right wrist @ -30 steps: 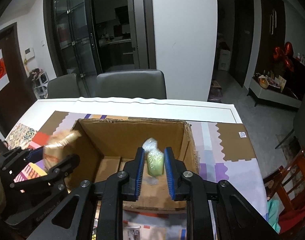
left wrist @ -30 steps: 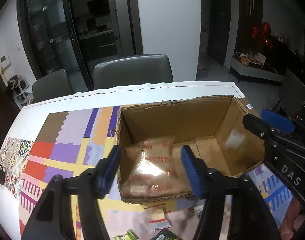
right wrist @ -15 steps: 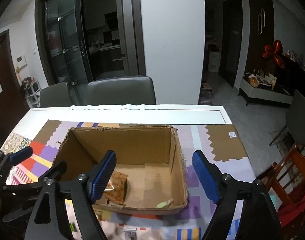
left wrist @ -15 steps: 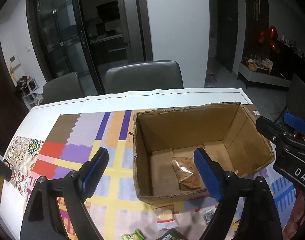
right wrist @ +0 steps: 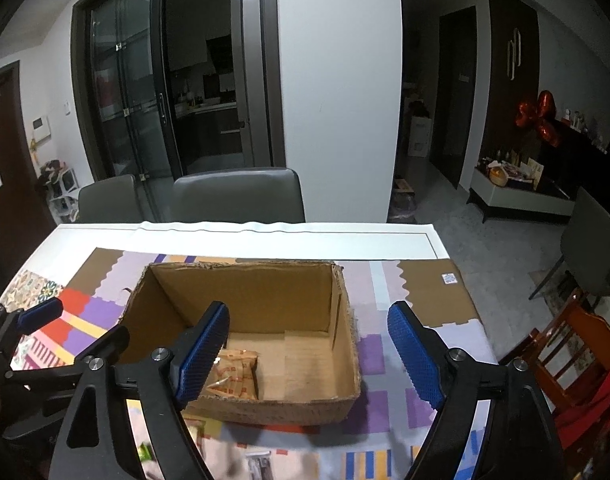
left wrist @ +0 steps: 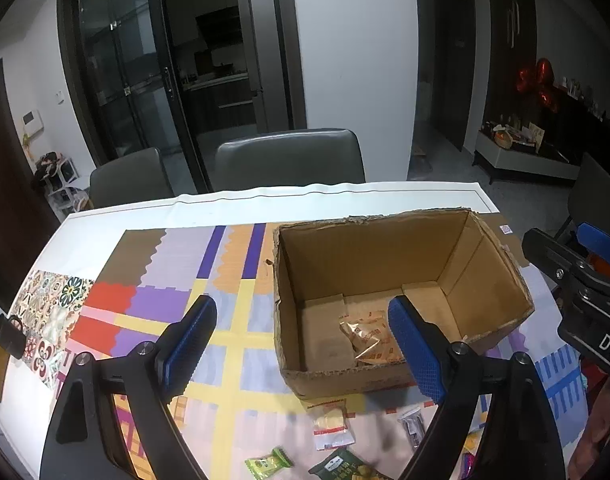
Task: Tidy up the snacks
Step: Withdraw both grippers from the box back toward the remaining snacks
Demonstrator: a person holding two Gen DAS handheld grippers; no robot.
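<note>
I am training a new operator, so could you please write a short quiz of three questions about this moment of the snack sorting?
1. True or false: both the left gripper and the right gripper are open and hold nothing.
2. What lies inside the cardboard box? A) an orange snack packet B) a bottle C) nothing
3. Fill in: the green snack packet lies on the ____, outside the box.

Key
1. True.
2. A: the orange snack packet rests on the box floor.
3. Table, on its near side.
</note>
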